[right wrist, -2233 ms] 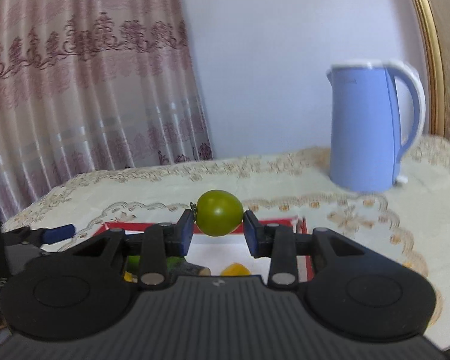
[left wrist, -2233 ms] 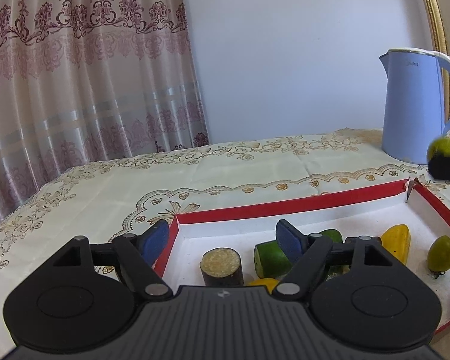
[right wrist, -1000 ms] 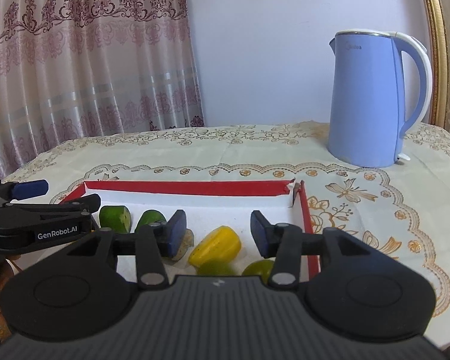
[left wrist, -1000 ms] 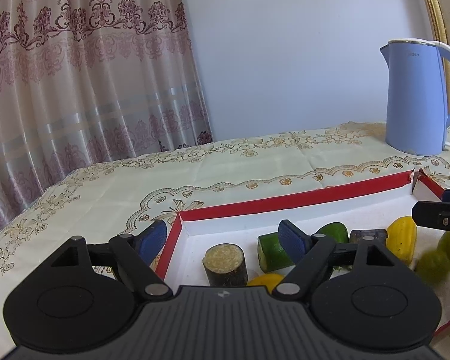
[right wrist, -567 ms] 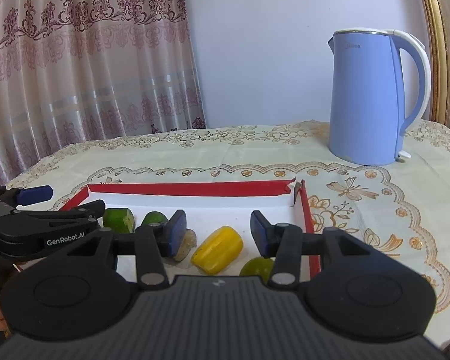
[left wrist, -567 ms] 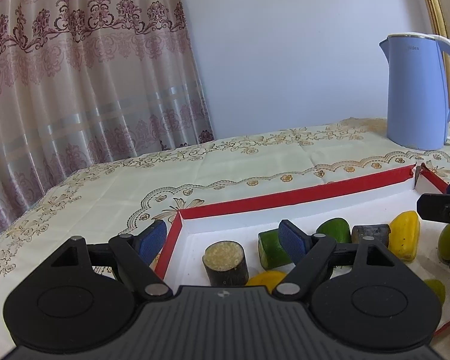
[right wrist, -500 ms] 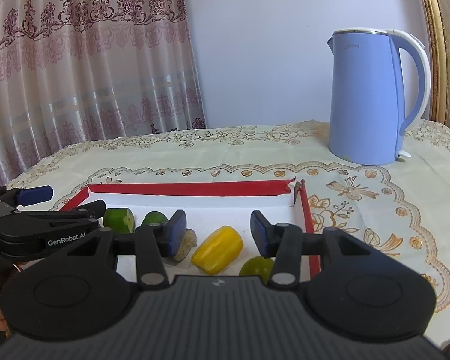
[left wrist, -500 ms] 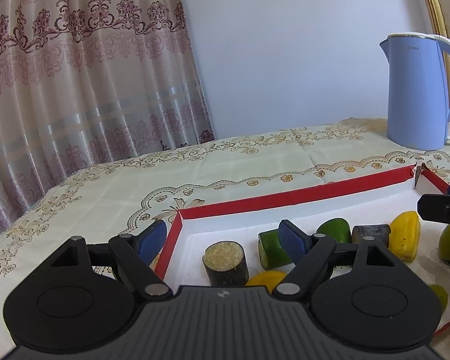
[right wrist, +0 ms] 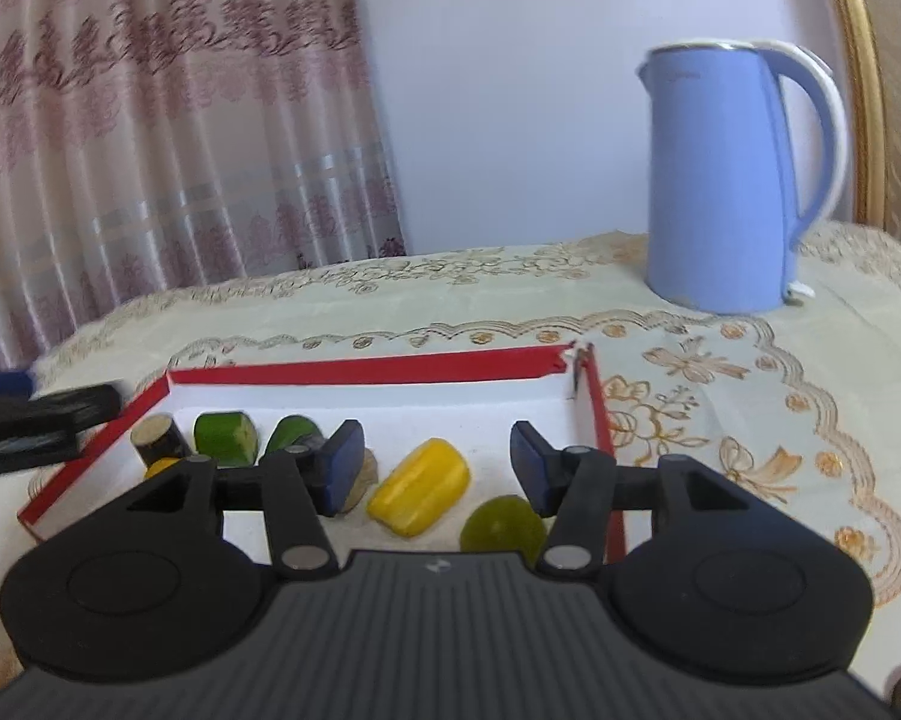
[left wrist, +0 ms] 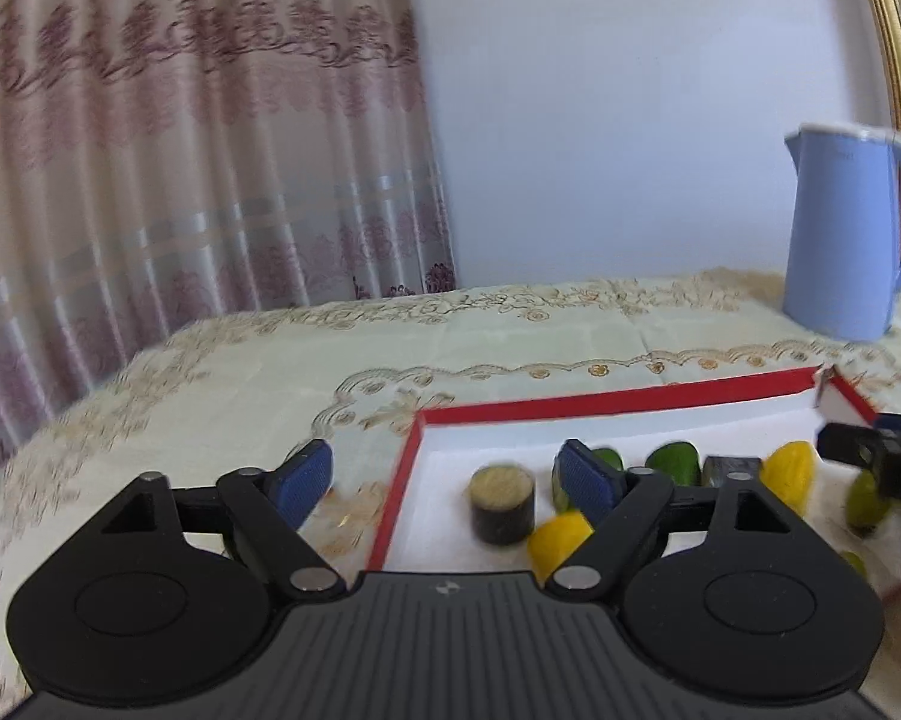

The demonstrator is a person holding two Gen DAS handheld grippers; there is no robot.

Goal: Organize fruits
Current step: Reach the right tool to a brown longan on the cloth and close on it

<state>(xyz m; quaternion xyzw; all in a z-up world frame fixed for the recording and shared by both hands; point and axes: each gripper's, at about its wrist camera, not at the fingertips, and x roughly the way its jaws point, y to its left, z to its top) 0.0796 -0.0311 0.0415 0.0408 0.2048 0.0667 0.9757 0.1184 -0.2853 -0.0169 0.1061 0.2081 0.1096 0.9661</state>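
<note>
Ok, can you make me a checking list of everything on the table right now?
Surface: tablecloth, cream with gold embroidery.
Job's things: red-edged tray holding yellow fruit, round green fruit, green pieces and a dark cylinder piece.
Clutter: blue kettle behind the tray.
Grippers: left gripper open, empty; right gripper open, empty, over the tray.
Cables: nothing seen.
Surroundings: curtain, pale wall.

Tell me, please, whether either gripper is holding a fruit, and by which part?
Nothing is held: the left gripper and right gripper are both open and empty.
</note>
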